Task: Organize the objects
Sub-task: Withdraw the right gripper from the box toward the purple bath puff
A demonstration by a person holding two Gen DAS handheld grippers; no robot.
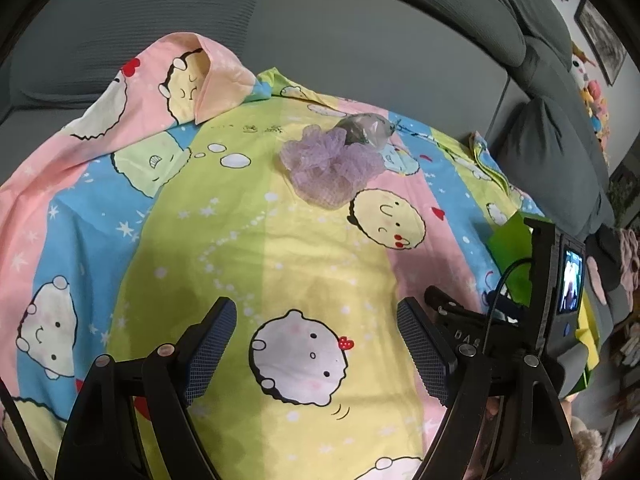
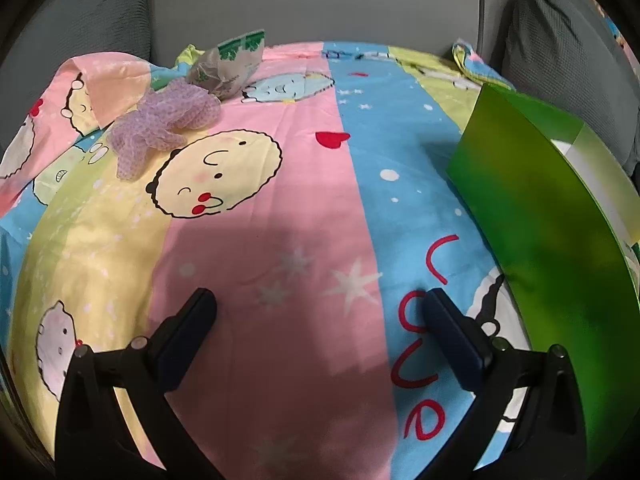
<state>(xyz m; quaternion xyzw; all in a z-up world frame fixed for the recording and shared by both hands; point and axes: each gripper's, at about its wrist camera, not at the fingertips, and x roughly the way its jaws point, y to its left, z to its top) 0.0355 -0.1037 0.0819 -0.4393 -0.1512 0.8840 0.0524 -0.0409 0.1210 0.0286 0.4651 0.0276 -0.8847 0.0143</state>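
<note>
A purple mesh bath pouf [image 1: 328, 164] lies on the cartoon-print sheet [image 1: 240, 240], touching a crumpled clear plastic packet [image 1: 366, 130] just behind it. Both also show in the right wrist view, the pouf [image 2: 164, 128] at the far left and the packet [image 2: 228, 68], with green print, behind it. A green box [image 2: 536, 200] stands at the right; in the left wrist view only a bit of it [image 1: 512, 248] shows. My left gripper [image 1: 316, 336] is open and empty, well short of the pouf. My right gripper [image 2: 320, 320] is open and empty over the sheet, left of the box.
The sheet [image 2: 320, 184] covers a grey sofa seat, with grey back cushions [image 1: 320, 40] behind and a grey cushion [image 2: 568, 52] at the right. The other gripper's body and small screen [image 1: 568, 284] stand at the right of the left view. Plush toys [image 1: 592, 88] lie far right.
</note>
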